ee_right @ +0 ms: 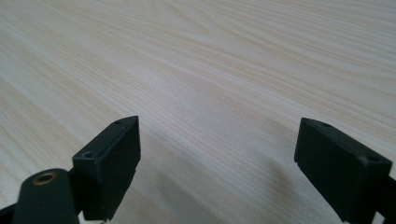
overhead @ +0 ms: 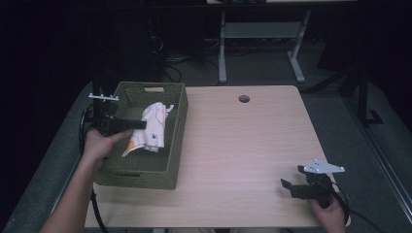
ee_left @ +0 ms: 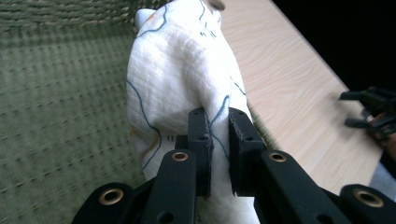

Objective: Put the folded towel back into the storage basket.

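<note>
1. Here, in the high view, a pale wooden bench (overhead: 243,145) fills the middle of the frame, with a green woven basket (overhead: 172,165) at its left side.
2. Inside the basket lies a white cloth (overhead: 154,127) with thin blue lines and small orange marks, bunched up toward the basket's right wall.
3. The left claw (overhead: 141,124), held by a hand coming in from the lower left, reaches across the basket to the cloth.
4. In the left gripper view, the left claw (ee_left: 219,140) is clamped on a fold of the cloth (ee_left: 180,70), its two black jaws nearly together with fabric pinched between them.
5. The right claw (overhead: 290,185) rests at the lower right of the high view, well apart from the basket; in the right gripper view its jaws stand wide apart over bare wood.
6. Judging from this, the step in hand is gripping the cloth to lift it out of the basket.
7. The next move likely calls for raising the cloth clear of the basket's rim, keeping the pinch firm, and carrying it over to the open bench.
</note>
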